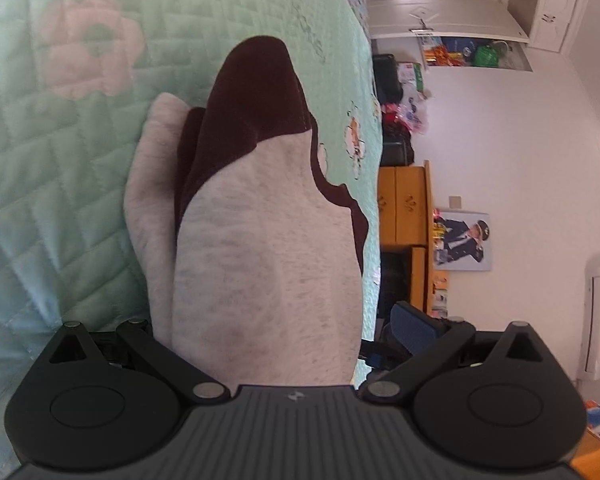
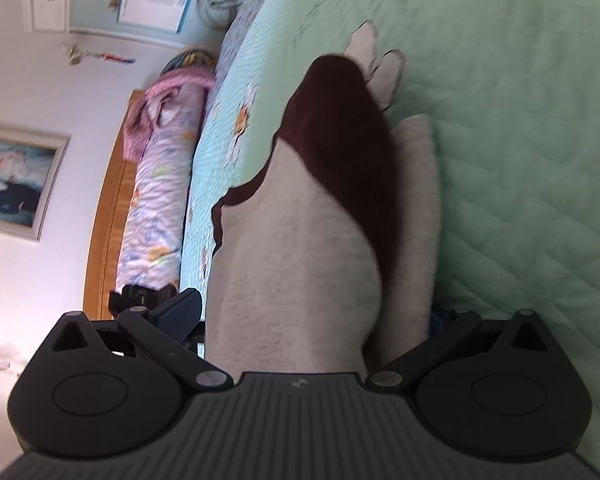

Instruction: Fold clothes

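Jaws on both grippers, left gripper [image 1: 260, 344] and right gripper [image 2: 312, 328], are spread wide around the grey-and-brown top [image 1: 260, 220], not pinching it. It's lying half-folded on the green bed quilt [image 1: 60, 160]. Looks like release time; next is probably regripping an edge.

Garment [image 1: 260, 240] heather grey w/ dark maroon panel; quilt [image 1: 60, 160] mint green, pink flower, diamond stitch.
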The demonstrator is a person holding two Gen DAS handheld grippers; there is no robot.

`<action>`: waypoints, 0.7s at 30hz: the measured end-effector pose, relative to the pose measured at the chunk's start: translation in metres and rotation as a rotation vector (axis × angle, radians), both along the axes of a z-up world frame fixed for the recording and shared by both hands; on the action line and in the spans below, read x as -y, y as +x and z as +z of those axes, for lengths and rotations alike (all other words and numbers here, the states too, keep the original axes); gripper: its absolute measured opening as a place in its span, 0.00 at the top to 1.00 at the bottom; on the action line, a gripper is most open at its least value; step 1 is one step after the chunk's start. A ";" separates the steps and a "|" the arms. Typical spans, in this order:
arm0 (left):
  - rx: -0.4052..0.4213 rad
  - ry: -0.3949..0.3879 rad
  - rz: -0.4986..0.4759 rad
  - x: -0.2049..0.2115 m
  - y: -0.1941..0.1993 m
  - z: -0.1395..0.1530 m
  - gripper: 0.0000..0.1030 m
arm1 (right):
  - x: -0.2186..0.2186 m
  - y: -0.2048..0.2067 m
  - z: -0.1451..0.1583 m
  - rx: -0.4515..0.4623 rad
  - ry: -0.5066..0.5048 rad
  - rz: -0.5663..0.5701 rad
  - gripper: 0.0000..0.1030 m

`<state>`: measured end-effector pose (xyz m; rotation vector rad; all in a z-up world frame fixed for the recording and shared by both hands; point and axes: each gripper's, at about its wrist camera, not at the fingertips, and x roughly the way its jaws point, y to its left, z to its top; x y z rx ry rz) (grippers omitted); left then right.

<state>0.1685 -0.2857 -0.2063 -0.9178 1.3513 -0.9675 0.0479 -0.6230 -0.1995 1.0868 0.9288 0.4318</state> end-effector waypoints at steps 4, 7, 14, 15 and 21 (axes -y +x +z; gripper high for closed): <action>0.009 -0.015 -0.008 -0.003 -0.004 -0.002 0.00 | 0.003 -0.003 0.001 0.008 0.019 0.016 0.00; 0.040 0.025 -0.016 0.002 -0.008 0.003 0.00 | 0.003 -0.007 0.002 0.016 0.013 0.001 0.00; 0.103 0.144 -0.036 0.012 -0.015 0.011 0.03 | -0.011 -0.010 0.012 0.033 -0.095 -0.012 0.01; 0.107 0.157 -0.027 0.011 -0.017 0.012 0.07 | -0.010 -0.011 0.012 0.025 -0.101 -0.018 0.03; 0.093 0.229 0.051 0.005 -0.024 0.013 0.45 | 0.000 -0.025 0.006 -0.054 -0.115 -0.120 0.54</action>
